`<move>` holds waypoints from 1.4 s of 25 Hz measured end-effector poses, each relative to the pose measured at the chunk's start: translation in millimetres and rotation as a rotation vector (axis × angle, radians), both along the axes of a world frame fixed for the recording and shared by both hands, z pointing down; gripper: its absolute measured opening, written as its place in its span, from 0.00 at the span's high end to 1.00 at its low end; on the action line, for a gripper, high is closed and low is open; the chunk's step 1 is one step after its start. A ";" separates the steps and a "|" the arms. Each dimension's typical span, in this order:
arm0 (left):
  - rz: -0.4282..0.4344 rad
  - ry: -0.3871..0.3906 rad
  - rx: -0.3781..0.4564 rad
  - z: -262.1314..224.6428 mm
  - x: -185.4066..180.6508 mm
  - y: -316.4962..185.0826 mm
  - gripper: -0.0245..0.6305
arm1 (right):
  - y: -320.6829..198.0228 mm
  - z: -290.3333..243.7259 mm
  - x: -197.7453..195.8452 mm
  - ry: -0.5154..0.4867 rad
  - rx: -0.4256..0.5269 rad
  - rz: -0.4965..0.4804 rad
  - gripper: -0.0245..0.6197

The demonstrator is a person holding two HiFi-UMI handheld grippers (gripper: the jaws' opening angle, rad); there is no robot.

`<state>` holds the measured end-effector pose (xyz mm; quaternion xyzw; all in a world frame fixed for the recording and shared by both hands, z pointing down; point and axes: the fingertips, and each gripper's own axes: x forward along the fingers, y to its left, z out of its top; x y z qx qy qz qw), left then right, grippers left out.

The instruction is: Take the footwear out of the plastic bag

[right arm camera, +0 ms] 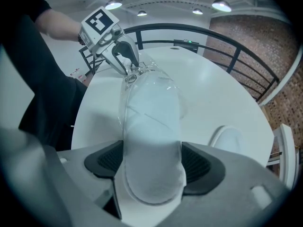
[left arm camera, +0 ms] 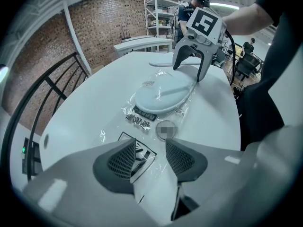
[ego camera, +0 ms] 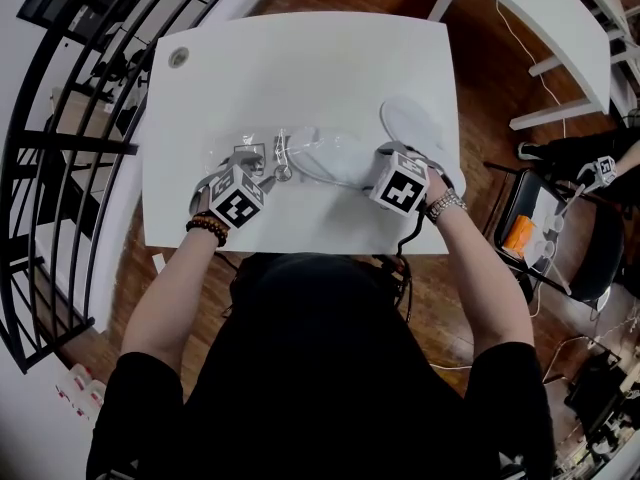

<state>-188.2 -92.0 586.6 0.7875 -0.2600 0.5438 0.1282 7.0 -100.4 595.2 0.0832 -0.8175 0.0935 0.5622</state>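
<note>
A white slipper lies lengthwise inside a clear plastic bag on the white table. My left gripper is shut on the bag's printed end, which passes between its pads. My right gripper is shut on the slipper's near end, with both pads against its sides. From there the slipper and the bag stretch toward the left gripper. In the left gripper view, the right gripper straddles the slipper's far end.
A second white slipper lies loose on the table beyond the right gripper, also seen as slipper. A round grommet sits at the table's far left corner. A black railing runs along the left, and a chair stands at the right.
</note>
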 end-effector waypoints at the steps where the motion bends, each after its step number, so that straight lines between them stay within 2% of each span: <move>1: 0.000 0.000 0.000 0.1 0.1 0.0 0.63 | 0.2 -0.5 0.8 0.000 0.004 0.002 0.38; 11: 0.000 -0.004 0.003 0.2 -1.4 0.4 0.63 | 4.3 -11.2 14.8 0.020 0.051 0.018 0.39; 22: 0.001 -0.008 0.007 1.5 -0.8 1.6 0.63 | 7.5 -26.7 52.3 0.063 0.129 0.065 0.39; 35: 0.008 -0.021 0.003 1.8 6.4 0.8 0.63 | -9.6 -42.5 115.6 0.092 0.245 0.191 0.39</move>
